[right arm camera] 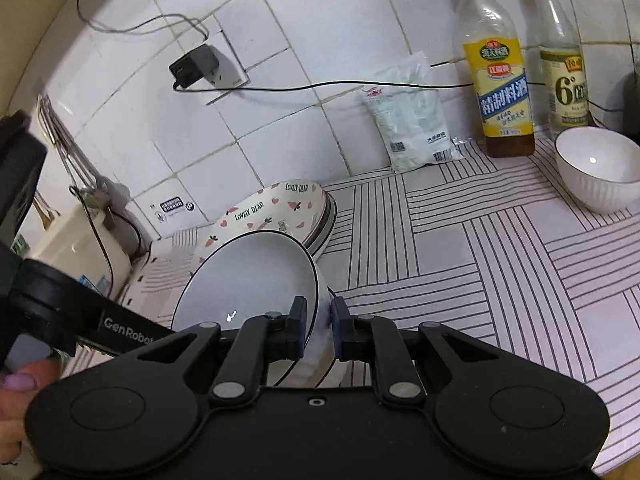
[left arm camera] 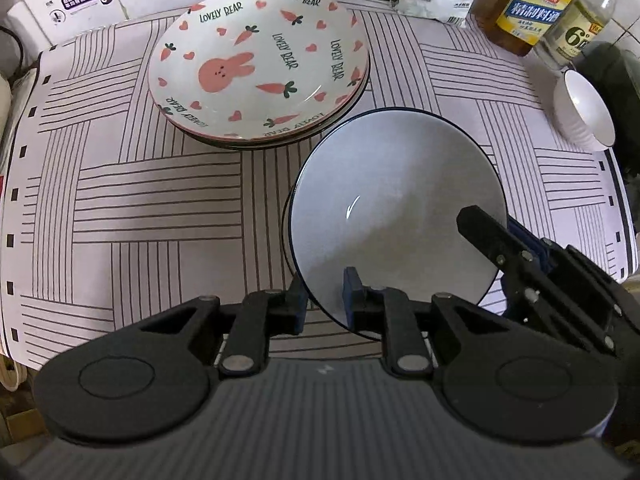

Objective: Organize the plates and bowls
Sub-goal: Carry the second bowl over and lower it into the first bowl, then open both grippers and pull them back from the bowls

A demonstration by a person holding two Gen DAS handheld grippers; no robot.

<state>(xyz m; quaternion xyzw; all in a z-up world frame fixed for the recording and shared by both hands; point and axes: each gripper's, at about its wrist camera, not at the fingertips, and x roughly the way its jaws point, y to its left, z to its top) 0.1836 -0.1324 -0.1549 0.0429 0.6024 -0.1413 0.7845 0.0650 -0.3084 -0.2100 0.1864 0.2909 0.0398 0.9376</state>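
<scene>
A: Holding the grey bowl (left arm camera: 384, 216) with both tongs at once, tilted, just above the striped tabletop (left arm camera: 120, 208).

B: State of each?

A: My left tongs (left arm camera: 324, 300) are clenched on the bowl's near rim, one pad outside, one inside. My right tongs (right arm camera: 318, 328) are clenched on its rim too, wall pinched between the pads. In the left wrist view the right tongs come in from the right edge onto the bowl's right side.

B: Where are the plates?

A: Stack of plates (left arm camera: 260, 64) sits at the back of the tabletop, near the tiled wall (right arm camera: 280, 40). Top one has a pink rabbit, carrots, hearts, "LOVELY BEAR" text. Grey bowl is in front of the stack and to its right; in the left view its rim overlaps the stack's edge, can't tell if they touch.

B: Other dishes?

A: Small white ribbed bowl (right arm camera: 600, 168) upright at the far right, well apart from the grey one, just beside two bottles (right arm camera: 504, 80) and near a white packet (right arm camera: 416, 120) leaning on the wall.

B: Hand visible?

A: Fingertips (right arm camera: 20, 384) at the left edge of the right view.
</scene>
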